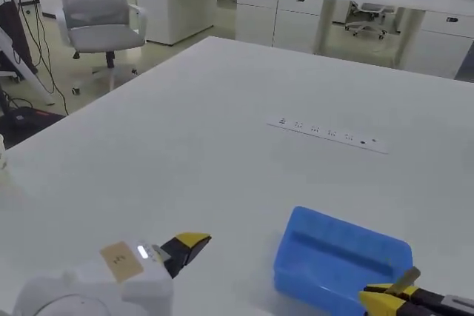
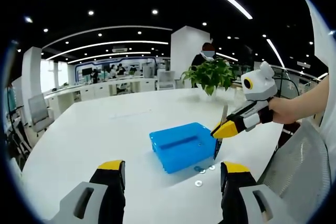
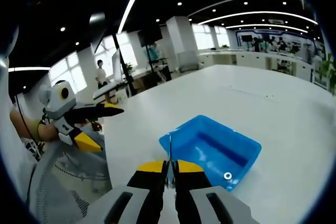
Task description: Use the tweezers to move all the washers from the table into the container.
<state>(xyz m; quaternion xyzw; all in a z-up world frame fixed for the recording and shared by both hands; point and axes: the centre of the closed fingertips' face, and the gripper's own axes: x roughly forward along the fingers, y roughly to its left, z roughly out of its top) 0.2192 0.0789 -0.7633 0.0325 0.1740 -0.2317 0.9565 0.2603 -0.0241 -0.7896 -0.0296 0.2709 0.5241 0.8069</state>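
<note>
A blue container (image 1: 341, 257) sits near the table's front edge, with one washer (image 3: 227, 176) lying inside it. Three washers (image 2: 198, 183) lie on the white table (image 1: 192, 146) beside the container (image 2: 178, 148). My right gripper (image 3: 169, 165) is shut on thin metal tweezers (image 3: 169, 150), whose tips hang above the container's near rim (image 3: 173, 142). In the left gripper view the tweezers (image 2: 217, 148) point down beside the container's corner. My left gripper (image 2: 173, 167) stands open and holds nothing, left of the container (image 1: 189, 246).
A recessed power strip (image 1: 326, 135) runs across the middle of the table. A grey office chair (image 1: 96, 12) stands beyond the far left edge. A potted plant (image 2: 210, 74) and a standing person are at the table's other end.
</note>
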